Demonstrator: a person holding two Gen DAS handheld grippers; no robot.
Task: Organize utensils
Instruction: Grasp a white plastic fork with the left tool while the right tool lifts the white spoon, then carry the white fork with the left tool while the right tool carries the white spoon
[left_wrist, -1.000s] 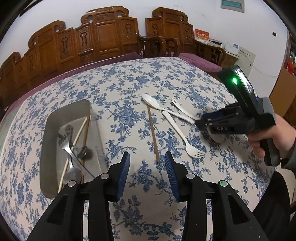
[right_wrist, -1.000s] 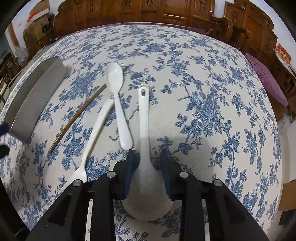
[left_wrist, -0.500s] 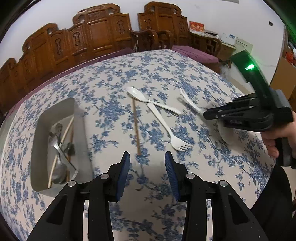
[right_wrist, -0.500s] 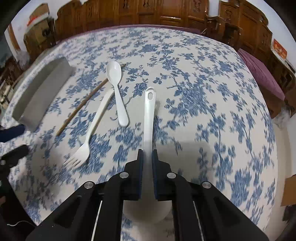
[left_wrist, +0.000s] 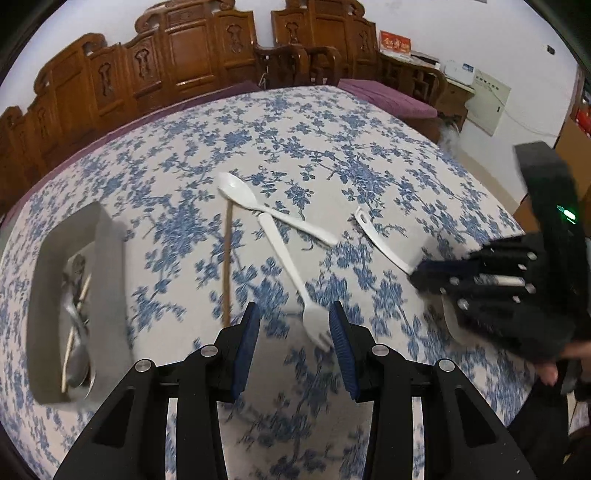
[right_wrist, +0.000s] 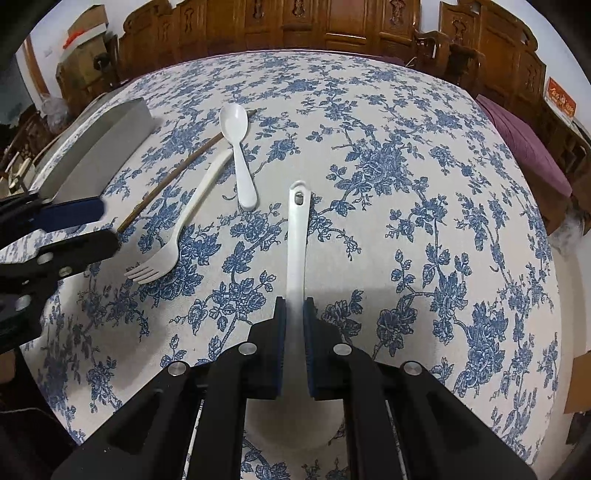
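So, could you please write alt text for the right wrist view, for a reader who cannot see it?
The right gripper is shut on the handle of a white ladle above a blue-flowered tablecloth. To its left lie a white fork, a white spoon and a brown chopstick, near a grey tray.

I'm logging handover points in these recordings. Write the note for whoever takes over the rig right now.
Right hand-held gripper: shut on the handle of the white ladle, bowl under the gripper.
Left hand-held gripper: open, empty, hanging over the tines of the white fork.
Done: metal spoons and chopsticks are in the grey tray.
Left: ladle, fork, white spoon and one brown chopstick, all on the flowered cloth, none in the tray yet.
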